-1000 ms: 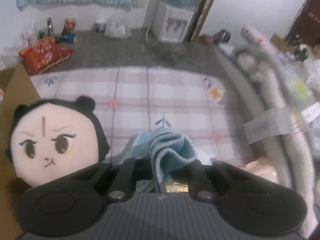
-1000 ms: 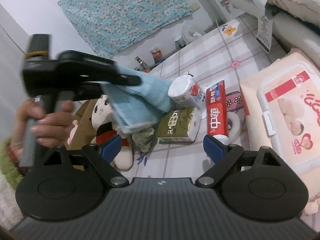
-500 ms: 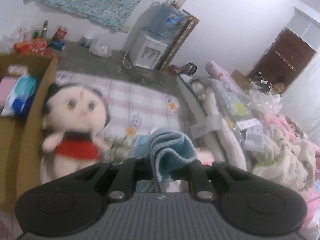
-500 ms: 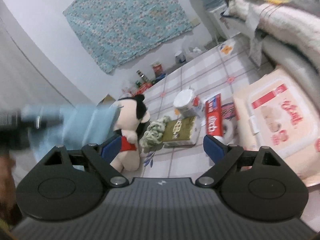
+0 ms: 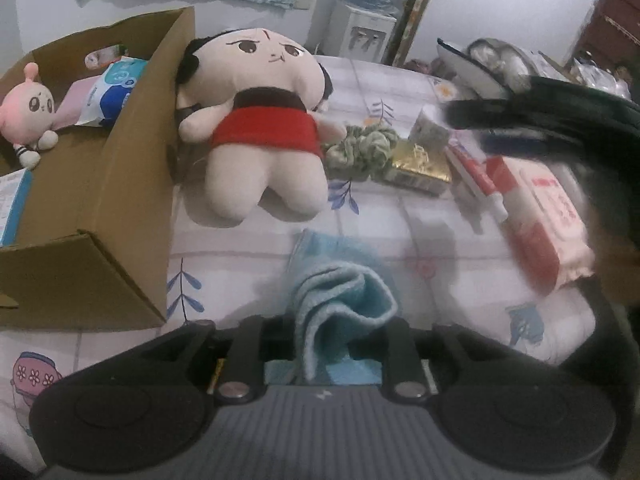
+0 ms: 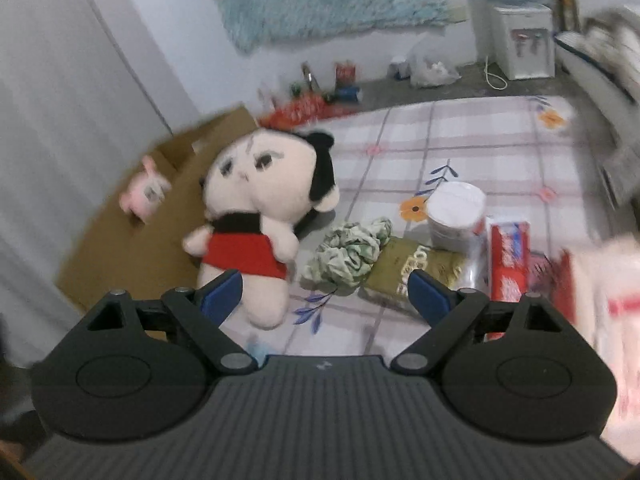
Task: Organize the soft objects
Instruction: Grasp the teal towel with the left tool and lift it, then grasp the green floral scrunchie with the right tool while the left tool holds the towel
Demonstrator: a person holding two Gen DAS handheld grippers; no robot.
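Observation:
My left gripper (image 5: 332,332) is shut on a light blue towel (image 5: 340,300), held above the checked bedsheet. A plush doll in a red dress (image 5: 256,128) lies beside an open cardboard box (image 5: 120,184); the doll also shows in the right wrist view (image 6: 260,220). A green scrunchie (image 5: 360,148) lies right of the doll and shows in the right wrist view (image 6: 348,252) too. My right gripper (image 6: 324,296) is open and empty, above the sheet in front of the doll and scrunchie. It appears as a dark blur in the left wrist view (image 5: 560,120).
The box holds a pink plush (image 5: 28,108) and a blue-white pack (image 5: 116,92). A gold tissue pack (image 5: 420,164), paper roll (image 6: 456,216), toothpaste box (image 6: 508,256) and wet-wipes pack (image 5: 540,216) lie to the right. A water dispenser (image 6: 520,40) stands at the wall.
My left gripper has swung back and down with the towel, now looking at the box and doll from the near side. My right gripper has turned left toward the doll.

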